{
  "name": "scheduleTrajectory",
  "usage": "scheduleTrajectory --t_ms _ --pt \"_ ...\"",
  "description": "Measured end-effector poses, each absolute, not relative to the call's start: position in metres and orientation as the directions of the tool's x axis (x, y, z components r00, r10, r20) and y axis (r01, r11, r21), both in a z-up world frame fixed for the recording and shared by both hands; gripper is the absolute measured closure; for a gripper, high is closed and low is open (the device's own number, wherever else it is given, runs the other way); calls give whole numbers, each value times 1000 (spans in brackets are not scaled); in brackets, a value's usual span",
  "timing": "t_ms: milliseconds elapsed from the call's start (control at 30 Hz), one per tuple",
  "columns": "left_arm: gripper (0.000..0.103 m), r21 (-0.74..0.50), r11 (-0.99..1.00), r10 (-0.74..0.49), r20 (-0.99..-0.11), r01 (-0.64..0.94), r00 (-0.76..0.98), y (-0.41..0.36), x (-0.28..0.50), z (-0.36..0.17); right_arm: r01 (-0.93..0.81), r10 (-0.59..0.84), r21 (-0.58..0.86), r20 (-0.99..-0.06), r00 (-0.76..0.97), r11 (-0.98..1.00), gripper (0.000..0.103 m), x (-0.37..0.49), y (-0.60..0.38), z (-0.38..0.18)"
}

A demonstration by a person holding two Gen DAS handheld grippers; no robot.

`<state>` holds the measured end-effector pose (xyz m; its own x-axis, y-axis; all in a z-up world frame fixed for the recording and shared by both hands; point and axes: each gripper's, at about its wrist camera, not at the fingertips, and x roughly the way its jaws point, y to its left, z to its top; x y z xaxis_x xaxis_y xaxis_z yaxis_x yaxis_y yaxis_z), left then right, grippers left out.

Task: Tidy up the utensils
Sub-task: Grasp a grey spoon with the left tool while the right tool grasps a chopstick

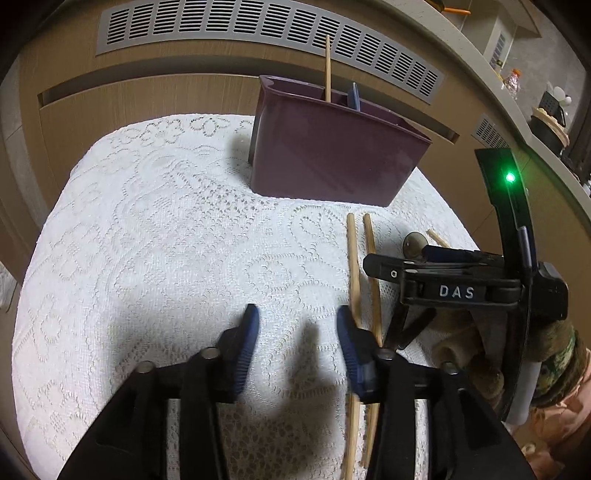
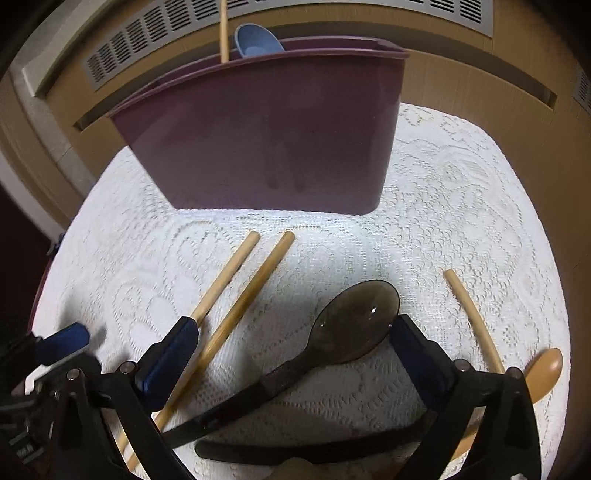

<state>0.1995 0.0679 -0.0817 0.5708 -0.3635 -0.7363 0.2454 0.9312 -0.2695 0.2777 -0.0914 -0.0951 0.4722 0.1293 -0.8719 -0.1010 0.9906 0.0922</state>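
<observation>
A purple utensil holder (image 1: pixel 332 155) stands at the back of the lace-covered table (image 1: pixel 147 240); it also shows in the right wrist view (image 2: pixel 266 140). A wooden chopstick (image 2: pixel 223 29) and a blue spoon (image 2: pixel 256 40) stand in it. My left gripper (image 1: pixel 297 332) is open and empty, just left of two wooden chopsticks (image 1: pixel 354 266). My right gripper (image 2: pixel 291 343) is open, its fingers either side of a dark translucent spoon (image 2: pixel 354 321) lying on the cloth. The two chopsticks (image 2: pixel 255 280) lie by its left finger. The right gripper also shows in the left wrist view (image 1: pixel 373 264).
A third loose chopstick (image 2: pixel 472 317) and a tan wooden spoon (image 2: pixel 543 373) lie to the right of the dark spoon. A second dark utensil (image 2: pixel 251 452) lies near the front. A wooden wall with vent grilles (image 1: pixel 258 33) rises behind the table.
</observation>
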Motion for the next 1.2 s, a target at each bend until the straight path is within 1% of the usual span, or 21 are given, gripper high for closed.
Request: scheduleTrajectory --t_ms 67,167,267,300,333,367,400,433,467,500,533,567,600,833,933,1033,1133,1200 --pt "53 -272 931 -363 -736 241 571 69 200 -82 -100 114 77 -883 455 992 0 279 -89 -96" --pt "53 -282 931 -366 -737 233 568 71 201 -83 -165 94 24 -899 429 986 0 282 -78 -97" --pt "53 -277 933 -360 -744 229 563 71 201 -83 -180 118 37 -879 461 983 2 278 -78 -98" --pt "53 -274 934 -357 -747 229 561 71 202 -83 -181 107 21 -870 481 983 10 274 -80 -97" --pt "53 -270 935 -354 -751 229 557 71 203 -83 -182 83 -11 -862 500 983 22 270 -80 -97" --pt "53 -268 936 -351 -754 228 556 70 203 -84 -192 73 -33 -852 519 981 27 268 -80 -96" --pt "53 -264 937 -347 -757 227 553 69 203 -83 -208 84 -31 -850 520 978 37 267 -80 -95" --pt "53 -260 938 -344 -759 228 552 67 203 -83 -217 86 -34 -849 521 976 51 269 -83 -94" --pt "53 -255 939 -342 -761 231 551 65 203 -82 -221 88 -36 -847 524 975 57 268 -85 -91" --pt "53 -252 939 -341 -763 233 550 63 203 -82 -233 111 -13 -852 512 972 69 268 -89 -89" --pt "52 -247 940 -339 -765 237 548 60 203 -81 -239 134 11 -853 504 971 83 267 -94 -86" --pt "52 -241 939 -339 -768 244 544 56 203 -80 -247 152 29 -856 495 969 90 265 -98 -84" --pt "52 -236 939 -338 -771 251 540 52 204 -80 -250 157 33 -854 496 968 91 262 -102 -82" --pt "52 -207 925 -351 -786 320 509 16 209 -76 -255 216 88 -816 537 963 91 239 -142 -56" --pt "52 -206 910 -372 -788 359 491 -3 210 -74 -244 232 112 -803 549 963 91 233 -153 -46" --pt "52 -221 873 -424 -783 434 455 -28 214 -73 -221 217 108 -801 559 969 91 229 -164 -39" --pt "53 -184 864 -408 -802 469 437 -50 225 -75 -198 207 114 -805 555 974 91 225 -175 -42" --pt "53 -180 866 -393 -822 467 412 -64 239 -77 -186 208 124 -806 554 975 91 221 -181 -46"
